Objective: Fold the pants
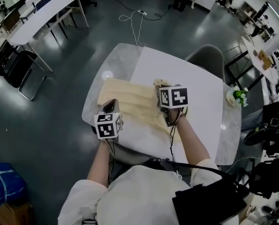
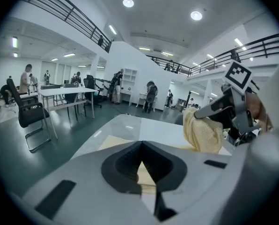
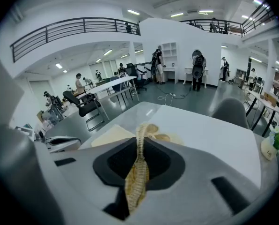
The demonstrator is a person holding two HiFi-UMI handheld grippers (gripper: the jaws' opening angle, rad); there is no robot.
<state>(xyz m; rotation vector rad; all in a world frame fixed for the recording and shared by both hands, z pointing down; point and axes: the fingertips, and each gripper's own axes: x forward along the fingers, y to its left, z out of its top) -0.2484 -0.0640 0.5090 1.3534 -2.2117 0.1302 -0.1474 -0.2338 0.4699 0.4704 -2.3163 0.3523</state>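
Head view: unable to trace near edge of pants (image 1: 130, 102), covered toward 6 o'clock by left gripper (image 1: 112, 103) and right gripper (image 1: 160, 86). Unable to see near rim of table (image 1: 200, 111) behind person's torso (image 1: 144, 196). Left gripper view: noted right gripper cropped at 3 o'clock.

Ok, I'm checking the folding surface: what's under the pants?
Mostly a white sheet lying on the pale grey table. The left part of the pants runs past the sheet's edge onto the bare table. Anything directly beneath the cloth is covered.
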